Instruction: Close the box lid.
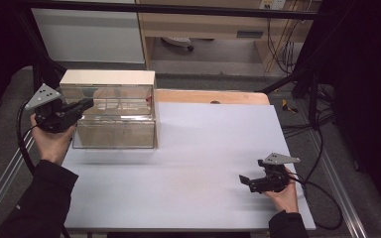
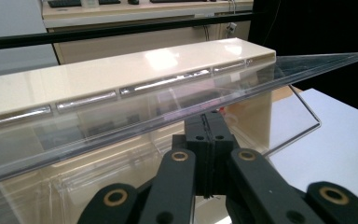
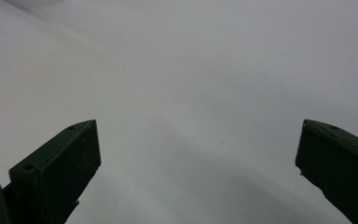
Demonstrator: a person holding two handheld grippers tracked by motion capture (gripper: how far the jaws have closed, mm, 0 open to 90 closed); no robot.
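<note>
Clear flap (image 2: 242,84) touching clenched left gripper (image 2: 209,123), right gripper (image 3: 198,154) spread wide over table (image 3: 191,70)

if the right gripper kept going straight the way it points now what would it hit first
Probably nothing but the white table top. The right gripper has its jaws wide apart and points left and slightly down across bare surface. The clear box sits farther back and looks off that line, though depth is hard to judge.
</note>
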